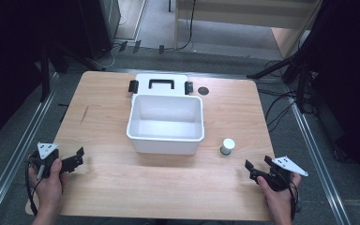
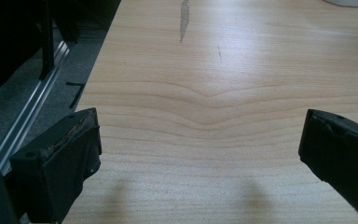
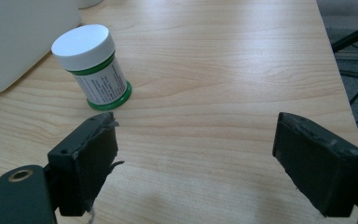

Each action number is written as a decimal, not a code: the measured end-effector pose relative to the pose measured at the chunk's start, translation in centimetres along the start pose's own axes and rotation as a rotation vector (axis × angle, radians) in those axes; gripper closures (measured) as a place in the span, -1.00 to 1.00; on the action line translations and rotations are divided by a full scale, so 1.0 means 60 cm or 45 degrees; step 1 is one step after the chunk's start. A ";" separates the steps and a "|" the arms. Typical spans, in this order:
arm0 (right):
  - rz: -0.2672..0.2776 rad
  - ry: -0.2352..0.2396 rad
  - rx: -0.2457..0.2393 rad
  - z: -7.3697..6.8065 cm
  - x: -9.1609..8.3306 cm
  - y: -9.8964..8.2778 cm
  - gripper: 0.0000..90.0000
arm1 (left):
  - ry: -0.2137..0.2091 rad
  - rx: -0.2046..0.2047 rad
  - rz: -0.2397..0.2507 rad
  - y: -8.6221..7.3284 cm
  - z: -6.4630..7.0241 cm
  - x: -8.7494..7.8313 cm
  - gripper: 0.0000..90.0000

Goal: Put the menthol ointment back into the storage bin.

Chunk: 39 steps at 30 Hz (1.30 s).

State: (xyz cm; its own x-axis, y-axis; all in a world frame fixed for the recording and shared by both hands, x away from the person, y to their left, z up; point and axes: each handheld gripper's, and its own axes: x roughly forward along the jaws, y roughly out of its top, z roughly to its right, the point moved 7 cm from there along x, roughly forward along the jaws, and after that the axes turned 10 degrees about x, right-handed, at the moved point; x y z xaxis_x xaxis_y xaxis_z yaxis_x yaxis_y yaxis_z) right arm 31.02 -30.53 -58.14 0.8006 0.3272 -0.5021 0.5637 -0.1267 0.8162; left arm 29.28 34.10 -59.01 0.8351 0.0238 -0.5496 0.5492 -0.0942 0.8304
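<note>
A white open bin [image 1: 165,123] stands mid-table, with nothing visible inside it. Its white lid [image 1: 161,84], with a black handle and black latches, lies flat just behind it. A small jar [image 1: 227,146] with a white cap and green rim stands upright to the right of the bin. In the right gripper view the jar [image 3: 93,65] is ahead and left of the jaws, beside the bin wall [image 3: 18,37]. My left gripper [image 1: 77,158] rests near the table's front left, open and holding nothing [image 2: 200,154]. My right gripper [image 1: 257,165] is at the front right, open and holding nothing [image 3: 196,163].
A small black round disc [image 1: 203,90] sits on the table [image 1: 103,187] right of the lid. Metal rails [image 1: 23,150] run along both sides of the table on the floor. Dark stands and cables [image 1: 286,101] lie past the right edge.
</note>
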 end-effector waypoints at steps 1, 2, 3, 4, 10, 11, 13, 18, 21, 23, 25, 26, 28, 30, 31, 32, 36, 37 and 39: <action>-0.009 -0.005 0.005 0.000 0.001 0.000 -0.68 | -0.001 -0.002 0.003 0.000 0.000 0.000 -1.00; -0.022 -0.017 0.010 0.001 0.002 -0.001 -0.68 | -0.002 -0.004 0.006 0.000 0.000 0.000 -1.00; -0.034 -0.028 0.014 0.003 0.004 -0.001 -0.67 | -0.004 -0.006 0.005 0.000 0.000 -0.001 -1.00; -0.057 -0.032 0.026 0.003 0.005 -0.001 -0.66 | -0.005 -0.006 0.004 0.000 0.000 -0.001 -1.00; -0.202 -0.050 -0.002 -0.007 0.006 0.003 -0.65 | -0.007 0.004 -0.001 0.000 0.001 -0.001 -1.00; -0.223 -0.063 -0.019 -0.008 0.006 0.006 -0.65 | -0.007 0.004 -0.001 0.000 0.001 0.000 -1.00; -0.306 -0.070 -0.023 -0.011 0.008 0.009 -0.65 | -0.007 0.004 0.000 0.000 0.001 0.000 -1.00; -0.563 -0.202 -0.146 -0.009 0.012 0.015 -0.68 | -0.017 0.000 -0.008 0.000 0.001 0.001 -1.00; -0.715 -0.230 -0.187 -0.015 0.014 0.021 -0.69 | -0.021 -0.003 -0.009 0.000 0.001 0.002 -1.00; -0.822 -0.251 -0.233 -0.020 0.014 0.022 -0.69 | -0.021 -0.009 -0.007 0.000 0.001 0.002 -1.00; -0.919 -0.273 -0.257 -0.024 0.015 0.026 -0.69 | -0.023 -0.009 -0.006 0.000 0.001 0.003 -1.00; -0.960 -0.277 -0.256 -0.025 0.015 0.026 -0.69 | -0.023 -0.007 -0.010 0.000 0.001 0.002 -1.00; -1.061 -0.307 -0.292 -0.027 0.015 0.028 -0.70 | -0.021 -0.009 -0.009 0.000 0.001 0.003 -1.00; -1.130 -0.325 -0.315 -0.030 0.016 0.029 -0.70 | -0.020 -0.007 -0.012 0.000 0.001 0.003 -1.00; -1.157 -0.331 -0.328 -0.031 0.016 0.032 -0.70 | -0.021 -0.007 -0.012 0.000 0.001 0.003 -1.00; -1.176 -0.342 -0.338 -0.034 0.017 0.035 -0.70 | -0.021 -0.007 -0.013 0.000 0.001 0.003 -1.00; -1.241 -0.344 -0.391 -0.044 0.021 0.046 -0.69 | -0.020 -0.004 -0.016 0.000 0.001 0.003 -1.00; -1.265 -0.347 -0.398 -0.048 0.021 0.047 -0.69 | -0.019 -0.005 -0.016 0.000 0.001 0.003 -1.00; -1.312 -0.334 -0.422 -0.056 0.023 0.049 -0.69 | -0.020 -0.008 -0.014 0.000 0.001 0.003 -1.00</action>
State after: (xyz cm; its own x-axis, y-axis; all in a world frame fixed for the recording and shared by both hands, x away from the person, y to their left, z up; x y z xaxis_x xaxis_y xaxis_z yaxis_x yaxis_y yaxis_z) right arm 33.07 -27.31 -55.49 0.0210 -0.0814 -0.9965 0.9327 0.3606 -0.0098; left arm 29.43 34.05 -59.12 0.8285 0.0094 -0.5600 0.5585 -0.0874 0.8249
